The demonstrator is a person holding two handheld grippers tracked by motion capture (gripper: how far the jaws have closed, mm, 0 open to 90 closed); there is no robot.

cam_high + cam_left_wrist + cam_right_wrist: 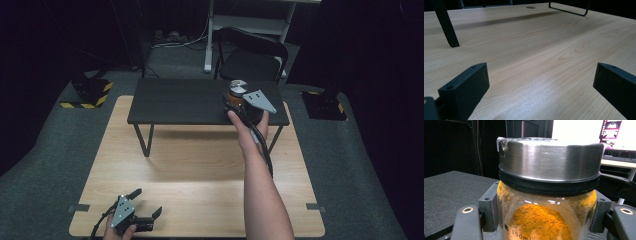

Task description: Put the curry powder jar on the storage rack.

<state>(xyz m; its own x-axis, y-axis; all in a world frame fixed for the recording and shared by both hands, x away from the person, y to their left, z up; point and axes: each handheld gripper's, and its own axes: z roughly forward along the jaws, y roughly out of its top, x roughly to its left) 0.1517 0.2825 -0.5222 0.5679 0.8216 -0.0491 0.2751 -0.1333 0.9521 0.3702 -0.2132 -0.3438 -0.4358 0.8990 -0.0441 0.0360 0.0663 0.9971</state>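
Right claw point(544, 220) pinches the jar point(547, 192) between its pads, placing it; next, spread. Left claw point(541, 85) spread, idle.

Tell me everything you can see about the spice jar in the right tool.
The jar is clear glass, round, with a brushed metal lid above a black ring. Orange-yellow powder fills part of it and dusts the inside walls; a "150ml" mark shows low on the front. It stands upright. The right tool is shut on it, its black pads pressing the glass on both sides below the lid. It is at the right end of the low black table; whether it rests on it cannot be told.
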